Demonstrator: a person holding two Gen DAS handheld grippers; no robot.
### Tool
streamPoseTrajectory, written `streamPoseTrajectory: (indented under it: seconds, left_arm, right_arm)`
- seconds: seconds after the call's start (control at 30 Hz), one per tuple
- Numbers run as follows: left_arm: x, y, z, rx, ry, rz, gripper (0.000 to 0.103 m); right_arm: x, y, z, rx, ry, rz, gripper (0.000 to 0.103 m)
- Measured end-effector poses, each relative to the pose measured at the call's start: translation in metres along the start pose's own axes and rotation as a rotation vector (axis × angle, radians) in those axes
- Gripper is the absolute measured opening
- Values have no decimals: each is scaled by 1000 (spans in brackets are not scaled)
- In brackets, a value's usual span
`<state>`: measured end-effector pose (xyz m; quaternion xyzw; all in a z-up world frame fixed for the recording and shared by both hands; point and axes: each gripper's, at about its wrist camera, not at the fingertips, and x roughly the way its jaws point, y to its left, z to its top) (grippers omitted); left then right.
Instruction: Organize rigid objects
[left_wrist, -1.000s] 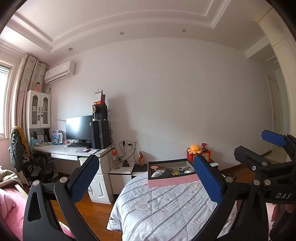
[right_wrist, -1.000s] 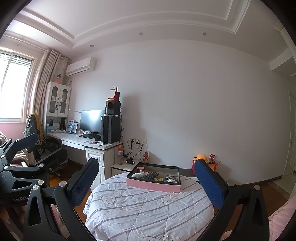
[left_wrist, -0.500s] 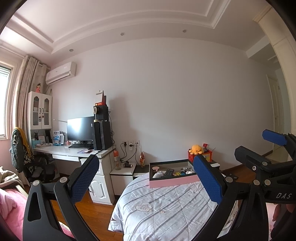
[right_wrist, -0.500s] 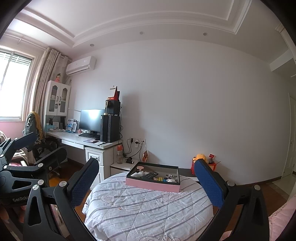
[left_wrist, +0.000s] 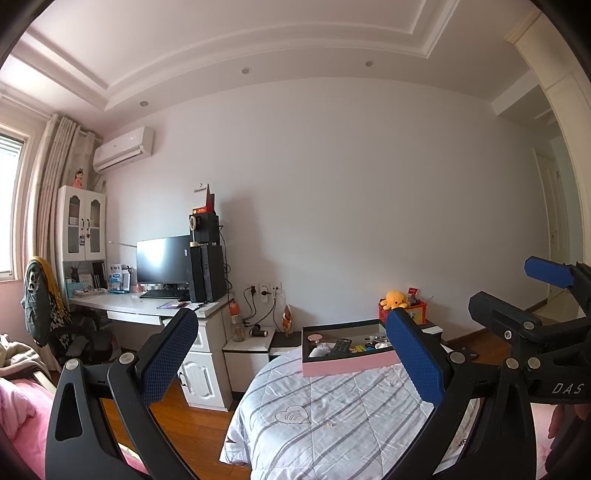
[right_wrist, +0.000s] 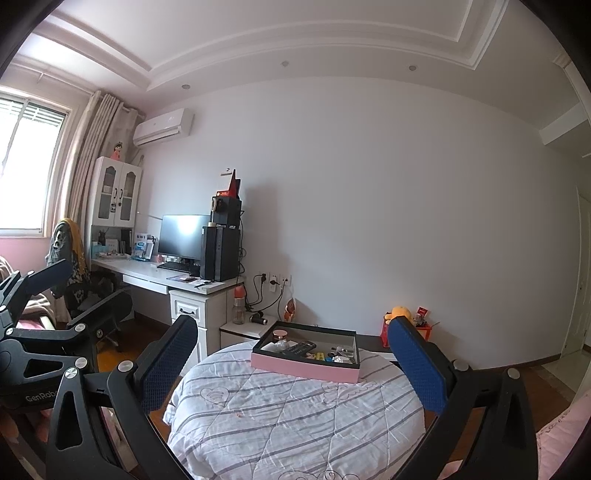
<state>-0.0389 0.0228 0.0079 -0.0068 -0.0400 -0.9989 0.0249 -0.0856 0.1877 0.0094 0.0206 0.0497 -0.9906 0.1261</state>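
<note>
A pink open box (left_wrist: 347, 364) (right_wrist: 303, 368) sits at the far side of a round table under a grey striped quilt (left_wrist: 332, 417) (right_wrist: 288, 421). In the box lie a black remote (left_wrist: 340, 345) (right_wrist: 300, 347), a jar with a copper lid (left_wrist: 314, 338) (right_wrist: 279, 335) and several small items. My left gripper (left_wrist: 291, 325) is open and holds nothing, well short of the box. My right gripper (right_wrist: 292, 326) is also open and holds nothing, at a similar distance. Each view shows the other gripper at its edge.
A white desk (right_wrist: 155, 275) with a monitor and a black tower stands at the left wall. Beside it is a low nightstand (left_wrist: 251, 341) with a bottle. A yellow plush (left_wrist: 394, 298) sits on a red box behind the table. A chair (left_wrist: 44, 306) draped with clothes stands far left.
Both views have shifted a little. The box sits slightly lower in the left wrist view. Both grippers stay open and hold nothing.
</note>
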Motion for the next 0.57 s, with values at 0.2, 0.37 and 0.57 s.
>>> streamPoseTrajectory:
  seconds: [0.2, 0.37, 0.57]
  left_arm:
    - [1, 1, 1, 1, 2, 0, 103]
    - [2, 0, 0, 0, 5, 3, 103]
    - [2, 0, -1, 2, 9, 6, 103]
  right_arm:
    - [1, 0, 1, -3, 1, -2, 103]
    - [1, 1, 0, -4, 3, -4, 103]
    - [1, 1, 0, -5, 9, -2, 103]
